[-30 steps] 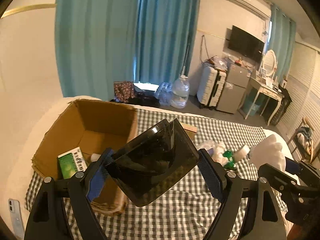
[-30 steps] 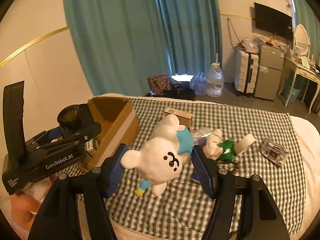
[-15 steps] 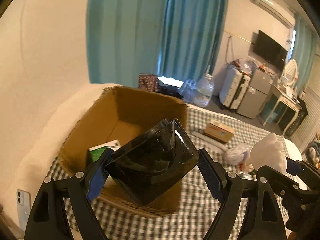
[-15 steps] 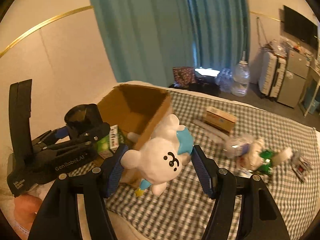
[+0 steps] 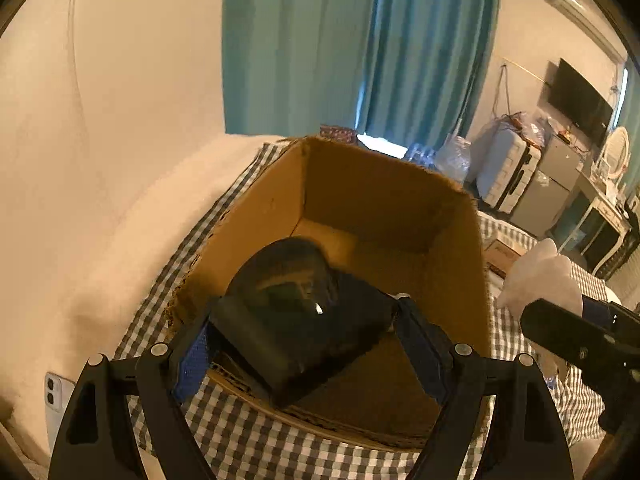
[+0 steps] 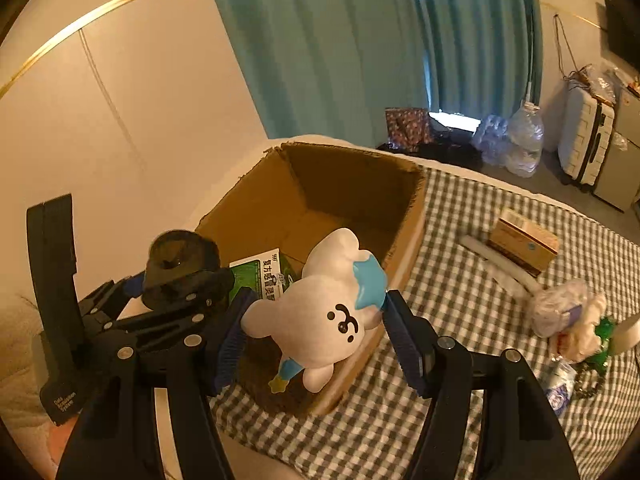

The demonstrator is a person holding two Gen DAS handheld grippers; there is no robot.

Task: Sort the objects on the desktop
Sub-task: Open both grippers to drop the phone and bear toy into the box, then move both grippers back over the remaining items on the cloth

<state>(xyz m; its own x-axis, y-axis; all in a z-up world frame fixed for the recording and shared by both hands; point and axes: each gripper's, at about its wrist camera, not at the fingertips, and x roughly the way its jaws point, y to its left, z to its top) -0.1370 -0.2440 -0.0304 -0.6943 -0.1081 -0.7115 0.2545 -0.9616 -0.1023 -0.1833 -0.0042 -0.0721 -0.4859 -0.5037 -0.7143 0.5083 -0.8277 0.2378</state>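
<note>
2 handheld grippers hover over an open cardboard box (image 5: pixel 384 208) that sits on a gray-and-white checked cloth (image 6: pixel 472 304). The left gripper (image 5: pixel 304 340) pinches a dark, glossy, smoked-plastic container (image 5: pixel 296 312) between its blue pads, above the near half of the box. The right gripper (image 6: pixel 312 324) clamps a white plush toy (image 6: pixel 320 312) with a blue patch on its head, above the box's near right corner. A green-labelled packet (image 6: pixel 260 276) already lies inside the box.

The step in hand appears to be dropping both items in. To do it well, each load should be carried further past the box wall and lowered before the pads part, so nothing catches the rim or lands on the cloth; the plush sits closest to the edge and needs the most clearance.

The container's long axis runs roughly across the left gripper, from pad to pad, with its rounded end tilted away toward the box's far wall. The plush lies tilted, head up and left, feet down toward the camera, face toward the lens.
</note>
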